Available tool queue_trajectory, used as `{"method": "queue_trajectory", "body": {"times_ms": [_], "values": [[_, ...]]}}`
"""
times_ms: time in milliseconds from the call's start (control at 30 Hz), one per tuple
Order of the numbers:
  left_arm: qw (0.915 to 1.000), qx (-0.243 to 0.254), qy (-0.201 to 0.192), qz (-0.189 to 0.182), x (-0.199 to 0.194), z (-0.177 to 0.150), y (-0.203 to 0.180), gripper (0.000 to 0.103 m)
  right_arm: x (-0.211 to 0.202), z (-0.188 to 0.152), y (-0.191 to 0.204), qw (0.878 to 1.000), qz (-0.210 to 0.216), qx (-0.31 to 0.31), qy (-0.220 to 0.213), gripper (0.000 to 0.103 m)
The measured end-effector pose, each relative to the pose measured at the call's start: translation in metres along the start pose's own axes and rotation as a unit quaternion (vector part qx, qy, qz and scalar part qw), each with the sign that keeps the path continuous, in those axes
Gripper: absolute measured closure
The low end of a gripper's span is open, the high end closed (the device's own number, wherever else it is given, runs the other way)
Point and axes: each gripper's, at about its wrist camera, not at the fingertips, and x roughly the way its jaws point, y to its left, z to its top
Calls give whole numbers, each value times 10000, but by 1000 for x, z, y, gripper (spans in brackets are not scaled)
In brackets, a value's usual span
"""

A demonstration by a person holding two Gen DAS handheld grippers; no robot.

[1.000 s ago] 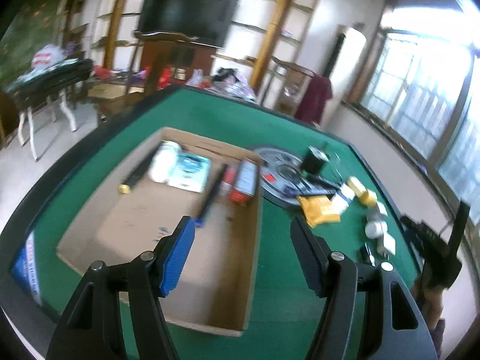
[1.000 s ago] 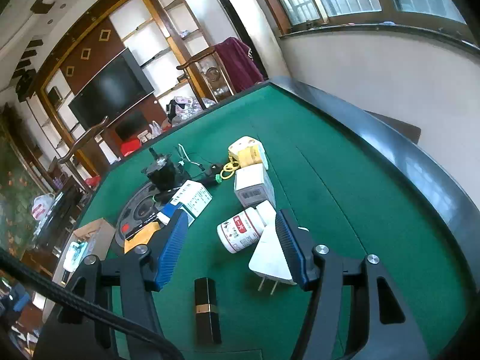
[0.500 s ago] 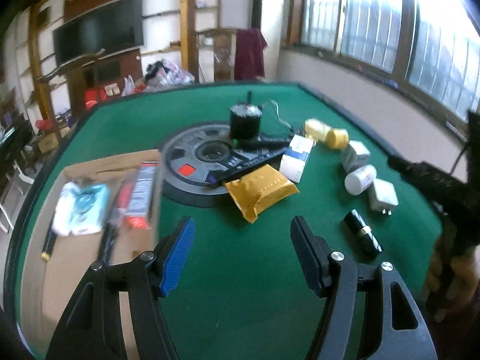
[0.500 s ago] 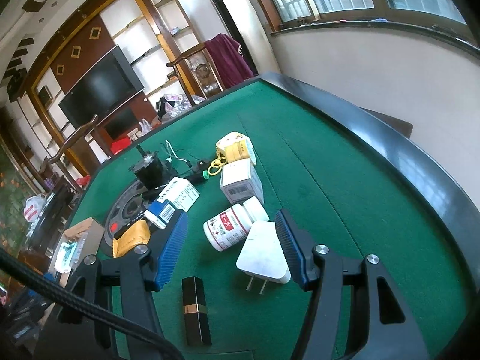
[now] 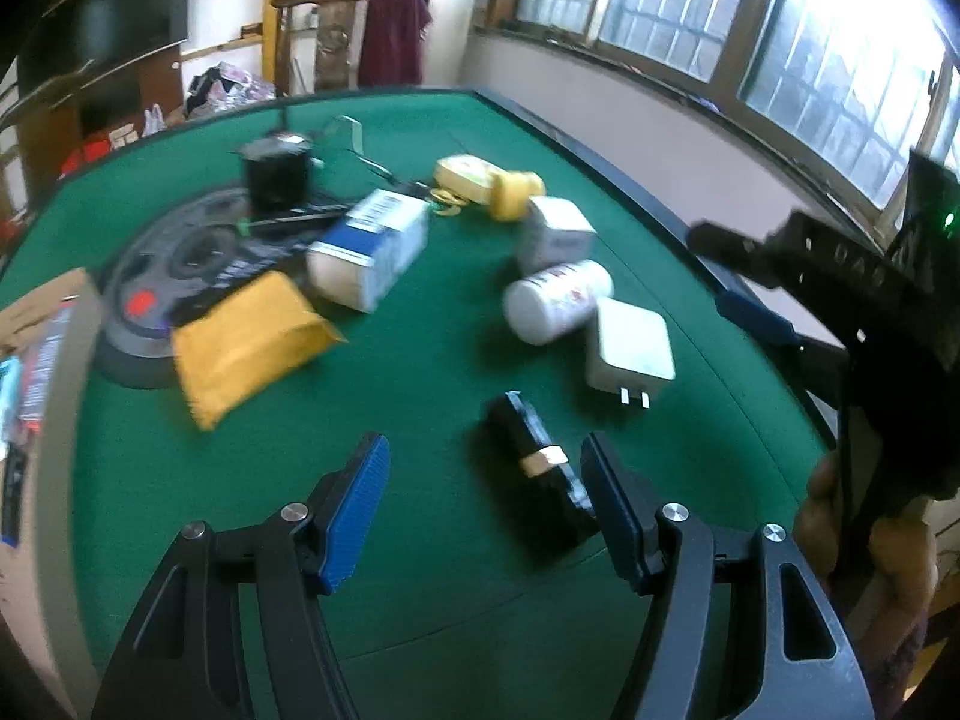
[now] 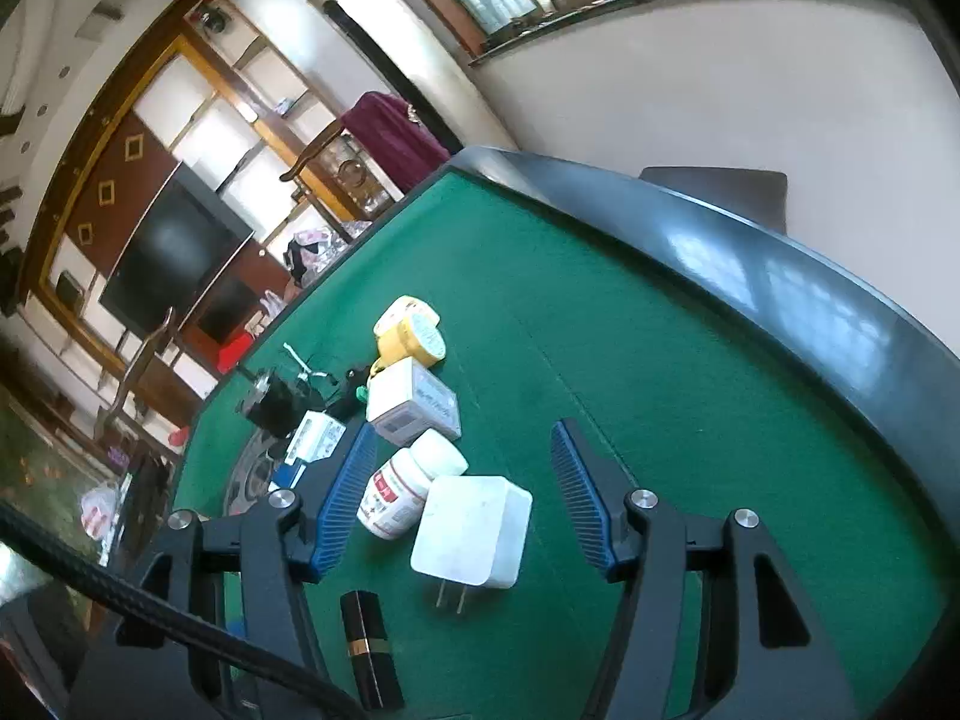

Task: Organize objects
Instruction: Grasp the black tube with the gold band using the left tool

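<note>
My left gripper (image 5: 483, 468) is open and empty above the green table, with a black lipstick tube (image 5: 537, 471) lying just before its right finger. My right gripper (image 6: 462, 468) is open and empty, its fingers either side of a white plug adapter (image 6: 474, 531) and a white pill bottle (image 6: 399, 492). The adapter (image 5: 630, 348) and bottle (image 5: 555, 300) also show in the left wrist view. The lipstick (image 6: 369, 648) lies near my right gripper's left finger. A cardboard box (image 5: 42, 420) with several items sits at the left edge.
A yellow padded envelope (image 5: 246, 342), a blue-white carton (image 5: 369, 249), a white box (image 5: 558, 231), a yellow tape (image 5: 486, 180) and a black motor (image 5: 276, 171) on a grey weight plate (image 5: 174, 258) lie on the table. The dark table rim (image 6: 780, 264) runs on the right.
My left gripper has swung right from over the cardboard box to the loose items near the lipstick. My right gripper has edged forward and rolled over the adapter and bottle.
</note>
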Motion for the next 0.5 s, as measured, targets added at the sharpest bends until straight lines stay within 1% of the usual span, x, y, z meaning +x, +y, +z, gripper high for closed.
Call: {"method": "queue_trajectory", "body": {"times_ms": [100,200,300,333,367,400,433,467,500], "values": [[9998,136,38,122,12,-1,-14,43,2,0,3,10000,2,-35,46,43],[9996,190,91,192,20,-3,-18,43,3,0,3,9999,26,-53,99,43],[9995,218,177,139,25,-5,-20,45,5,1,1,9999,64,1,129,43],[9995,221,162,145,26,-6,-20,50,6,1,0,9999,68,21,138,43],[9995,233,141,153,26,-7,-20,63,6,1,0,9999,62,39,154,43],[9994,261,96,184,25,-7,-20,72,7,0,0,9998,59,55,175,43],[9995,265,108,151,25,-8,-19,86,8,0,0,9998,65,69,196,43],[9995,250,117,167,24,-8,-18,89,9,-1,-1,9997,52,78,224,43],[9996,231,125,114,23,-9,-16,89,10,-1,-1,9997,27,74,247,43]]}}
